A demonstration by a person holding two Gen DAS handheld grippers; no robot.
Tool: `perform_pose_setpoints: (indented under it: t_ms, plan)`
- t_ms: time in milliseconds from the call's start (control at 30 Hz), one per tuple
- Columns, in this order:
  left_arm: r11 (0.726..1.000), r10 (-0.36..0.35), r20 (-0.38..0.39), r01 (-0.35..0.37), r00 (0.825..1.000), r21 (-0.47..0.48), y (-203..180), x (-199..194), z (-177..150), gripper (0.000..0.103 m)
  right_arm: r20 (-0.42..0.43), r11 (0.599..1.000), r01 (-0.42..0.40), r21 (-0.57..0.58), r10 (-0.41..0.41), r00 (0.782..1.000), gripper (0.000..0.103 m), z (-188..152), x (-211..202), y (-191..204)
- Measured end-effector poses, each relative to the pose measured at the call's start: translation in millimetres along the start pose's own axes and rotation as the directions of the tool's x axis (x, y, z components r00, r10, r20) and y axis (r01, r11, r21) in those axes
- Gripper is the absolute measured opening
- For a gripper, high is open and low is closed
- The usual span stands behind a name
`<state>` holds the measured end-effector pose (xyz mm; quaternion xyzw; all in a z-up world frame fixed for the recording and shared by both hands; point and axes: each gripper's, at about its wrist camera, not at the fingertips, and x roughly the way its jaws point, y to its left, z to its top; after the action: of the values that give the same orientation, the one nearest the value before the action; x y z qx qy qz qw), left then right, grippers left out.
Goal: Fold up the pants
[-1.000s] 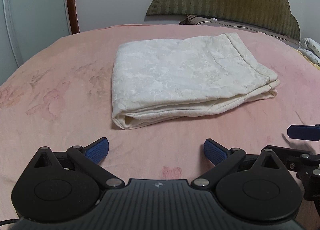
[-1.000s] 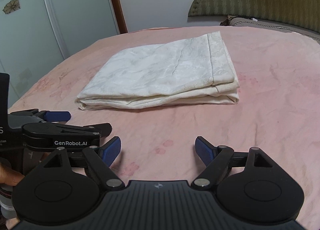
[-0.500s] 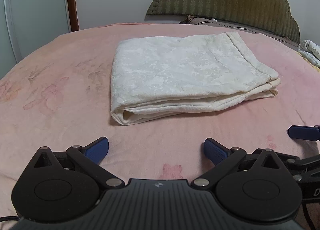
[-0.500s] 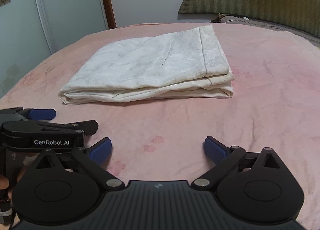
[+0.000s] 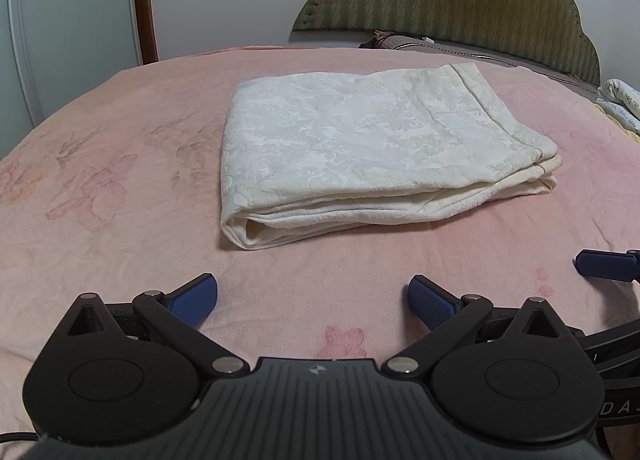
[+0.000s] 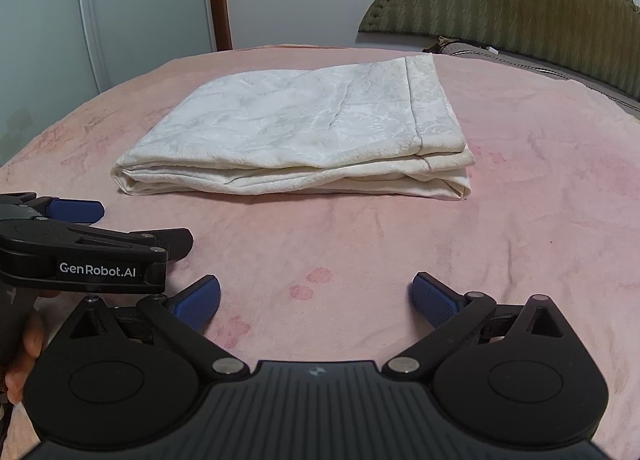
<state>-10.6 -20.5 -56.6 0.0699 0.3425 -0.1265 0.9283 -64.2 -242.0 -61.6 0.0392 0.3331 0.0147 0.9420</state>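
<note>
Nearest the lens, the left gripper (image 5: pixel 312 296) hangs low over the bed (image 5: pixel 120 219), blue pads spread wide, nothing between them. The right gripper (image 6: pixel 316 298) sits just beside it, equally spread and empty. Both are short of the pants, with a strip of bare pink sheet between.

And there are the pants (image 5: pixel 372 151), cream with a woven floral pattern, lying mid-bed beyond the grippers as a flat stacked rectangle. From the left wrist view, the rounded fold faces the near left of the bundle and the hemmed edge runs along its right side, with several layers showing at the near edge. Past the pants, the olive headboard (image 5: pixel 460 3) closes off the far end of the bed.

How will it handle? Looks soft, light and limp, with a bit of body from the layering. It will sag if lifted from one point. My call: take the near corners of the bundle, one gripper each, pinching through all the layers so the stack does not slide apart. The fold looks essentially finished, mind you.

Against the view a second ago, the pants lie just as they did, same shape, same spot. The grippers have drifted a little, the pants shifting slightly in both views, and the pads are as wide apart as they were.
</note>
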Motion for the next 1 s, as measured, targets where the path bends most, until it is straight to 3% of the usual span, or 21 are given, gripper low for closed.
perform_pose_setpoints:
  t_ms: [400,700,867,1000]
  plan:
    - [1.0,-0.009,0.006,0.009,1.0,0.004,1,0,-1,0.103,0.006,1.0,0.014,-0.006,-0.014,1.0,0.103,-1,1,3]
    - [1.0,-0.02,0.02,0.02,1.0,0.01,3,-2,-4,0.103,0.075,0.981,-0.072,0.178,0.06,0.995,0.103,9,-41,-14]
    - [1.0,-0.02,0.02,0.02,1.0,0.01,3,-2,-4,0.103,0.203,0.966,-0.166,0.201,0.125,0.971,0.103,25,-90,-18]
    - [1.0,-0.02,0.02,0.02,1.0,0.01,3,-2,-4,0.103,0.279,0.894,-0.337,0.295,0.257,0.925,0.103,35,-116,-25]
